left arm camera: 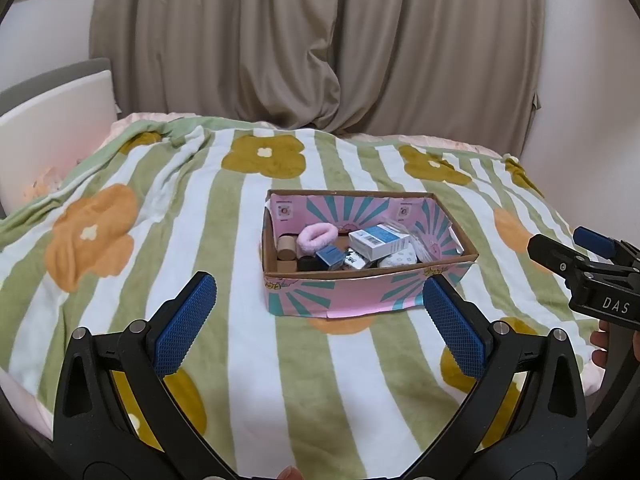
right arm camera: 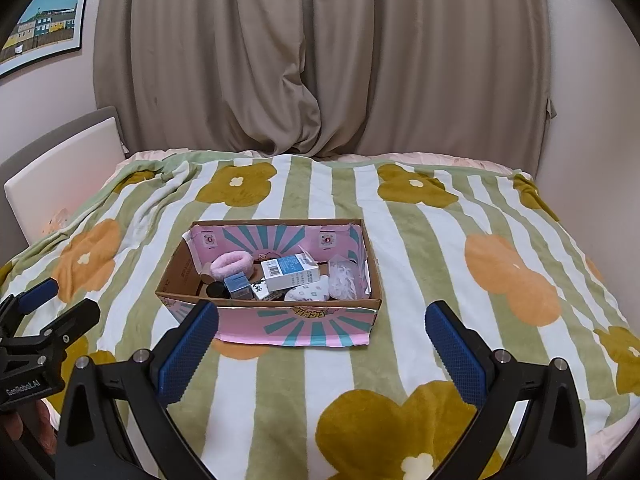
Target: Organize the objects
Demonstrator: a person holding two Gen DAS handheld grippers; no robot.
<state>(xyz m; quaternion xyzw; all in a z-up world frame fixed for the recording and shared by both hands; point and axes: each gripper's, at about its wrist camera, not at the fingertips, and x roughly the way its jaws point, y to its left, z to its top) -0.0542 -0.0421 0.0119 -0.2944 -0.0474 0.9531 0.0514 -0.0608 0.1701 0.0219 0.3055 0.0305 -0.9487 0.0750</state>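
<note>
Left gripper (left arm camera: 320,320) hangs over the bed (left arm camera: 192,208), fingers spread wide, nothing in them. Cardboard box (right arm camera: 280,324) sits mid-blanket just ahead, holding a pink scrunchie (right arm camera: 232,263), a white carton (right arm camera: 290,273) and other small stuff. Right gripper (right arm camera: 322,344) is likewise spread wide, empty.

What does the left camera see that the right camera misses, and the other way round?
Only the left view shows the right tongs from the side, marked DAS, and it cuts the wall picture down to a corner. Only the right view shows the picture of coloured houses nearly whole, and the left tongs marked GenRobot.AI. Both show the box on the flowered blanket, holding a pink scrunchie and a white carton, with curtains behind. Each camera's own tongs are open, holding nothing.
</note>
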